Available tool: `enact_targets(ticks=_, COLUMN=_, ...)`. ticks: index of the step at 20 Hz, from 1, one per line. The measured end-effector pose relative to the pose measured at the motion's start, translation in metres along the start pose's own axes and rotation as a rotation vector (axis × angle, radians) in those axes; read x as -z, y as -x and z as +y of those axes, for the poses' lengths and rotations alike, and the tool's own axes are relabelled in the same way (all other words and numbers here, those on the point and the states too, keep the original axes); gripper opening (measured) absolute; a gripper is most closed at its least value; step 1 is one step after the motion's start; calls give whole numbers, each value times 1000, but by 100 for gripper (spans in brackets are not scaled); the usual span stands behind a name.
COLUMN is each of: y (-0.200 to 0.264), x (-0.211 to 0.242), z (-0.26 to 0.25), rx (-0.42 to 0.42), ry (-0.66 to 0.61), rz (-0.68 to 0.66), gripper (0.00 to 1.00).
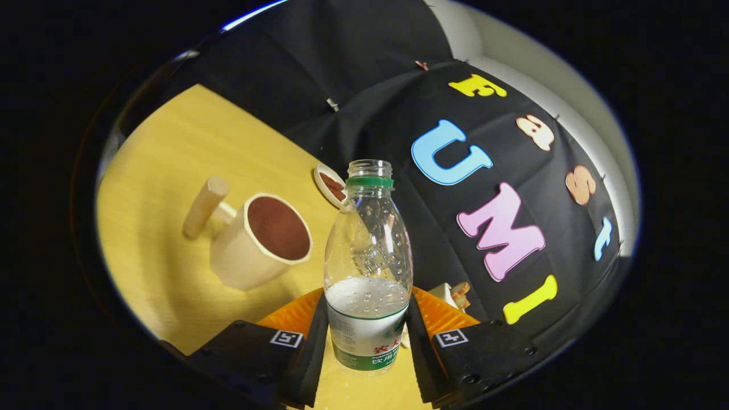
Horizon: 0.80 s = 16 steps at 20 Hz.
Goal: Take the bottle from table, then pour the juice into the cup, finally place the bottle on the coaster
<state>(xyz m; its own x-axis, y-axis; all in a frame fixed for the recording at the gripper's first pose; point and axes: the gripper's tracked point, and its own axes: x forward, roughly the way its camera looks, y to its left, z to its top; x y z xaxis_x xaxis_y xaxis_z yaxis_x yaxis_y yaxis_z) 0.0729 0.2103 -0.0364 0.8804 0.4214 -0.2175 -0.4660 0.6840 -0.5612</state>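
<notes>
The gripper (367, 330) clamps the uncapped bottle (368, 267) between both fingers, liquid low inside; ahead to the left stands the cup (262, 242) with its handle turned away; beyond it lies the coaster (330, 185) on the table (165, 154); nothing stands between.

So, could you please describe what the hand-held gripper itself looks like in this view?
The hand-held gripper has two blocky black bodies, each carrying a square black-and-white fiducial marker on top and small round screws. Ribbed orange panels sit behind the fingers, whose inner faces are ridged.
</notes>
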Motion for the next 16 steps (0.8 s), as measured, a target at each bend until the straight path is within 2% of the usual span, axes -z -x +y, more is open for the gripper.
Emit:
enact_targets(ticks=4, y=-1, x=-9, z=-12, rx=-13, ry=-341, rz=-38, gripper=69)
enact_targets(ticks=9, y=-5, x=-25, z=-52, rx=11, ry=-648, rz=-122, gripper=69)
enact_targets(ticks=12, y=-19, x=-29, z=-69, rx=24, ry=-758, rz=-168, gripper=69)
enact_targets(ticks=16, y=-47, x=-15, z=-93, rx=73, ry=-840, rz=-202, gripper=71)
